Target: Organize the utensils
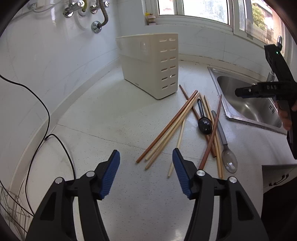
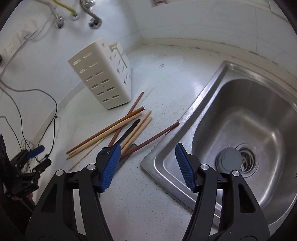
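Observation:
A cream slotted utensil holder stands on the white counter near the wall. In front of it lies a loose pile of light and dark wooden chopsticks, with a black spoon and a clear spoon on a grey handle among them. My left gripper hovers open just short of the chopsticks' near ends, nothing between its blue pads. My right gripper is open over the counter by the sink's corner, its left finger above the spoon handles, gripping nothing.
A steel sink with a grey plug lies right of the pile. Black cables trail along the left wall, with pipe fittings above. A window is behind the counter.

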A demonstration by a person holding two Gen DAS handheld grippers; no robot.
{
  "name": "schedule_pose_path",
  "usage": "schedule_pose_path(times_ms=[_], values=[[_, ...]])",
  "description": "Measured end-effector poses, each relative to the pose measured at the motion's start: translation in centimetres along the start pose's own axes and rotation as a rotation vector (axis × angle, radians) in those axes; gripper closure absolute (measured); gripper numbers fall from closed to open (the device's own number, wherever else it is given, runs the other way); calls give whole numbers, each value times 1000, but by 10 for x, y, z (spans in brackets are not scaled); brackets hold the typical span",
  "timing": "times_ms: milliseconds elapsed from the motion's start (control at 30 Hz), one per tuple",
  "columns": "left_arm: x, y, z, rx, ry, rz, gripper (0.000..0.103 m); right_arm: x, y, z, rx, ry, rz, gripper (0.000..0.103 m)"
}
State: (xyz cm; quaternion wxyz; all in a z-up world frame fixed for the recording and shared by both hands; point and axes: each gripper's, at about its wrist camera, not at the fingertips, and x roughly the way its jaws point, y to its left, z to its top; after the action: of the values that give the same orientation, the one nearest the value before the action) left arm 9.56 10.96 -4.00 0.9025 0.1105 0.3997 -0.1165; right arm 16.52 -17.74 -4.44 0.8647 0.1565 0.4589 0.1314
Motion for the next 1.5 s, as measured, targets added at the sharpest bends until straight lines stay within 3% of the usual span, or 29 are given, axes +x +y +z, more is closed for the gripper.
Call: schedule_pose_path(times_ms=[133, 300, 533, 867, 1033, 1500], values=[[15, 15, 3, 70, 37, -51, 61, 16, -6, 15, 87, 16, -50, 66], [29, 21, 11, 149, 64, -108, 65, 42, -12, 31, 158, 76, -142, 78], [39, 22, 11, 215, 68, -168, 69, 66, -17, 38, 229, 107, -265, 78], [42, 25, 12, 291, 87, -235, 73, 78, -14, 38, 248, 119, -308, 78], [50, 33, 14, 280, 113, -253, 80, 79, -11, 38, 244, 121, -326, 78], [58, 32, 12, 334, 189, -309, 81, 86, -14, 46, 269, 165, -362, 81]])
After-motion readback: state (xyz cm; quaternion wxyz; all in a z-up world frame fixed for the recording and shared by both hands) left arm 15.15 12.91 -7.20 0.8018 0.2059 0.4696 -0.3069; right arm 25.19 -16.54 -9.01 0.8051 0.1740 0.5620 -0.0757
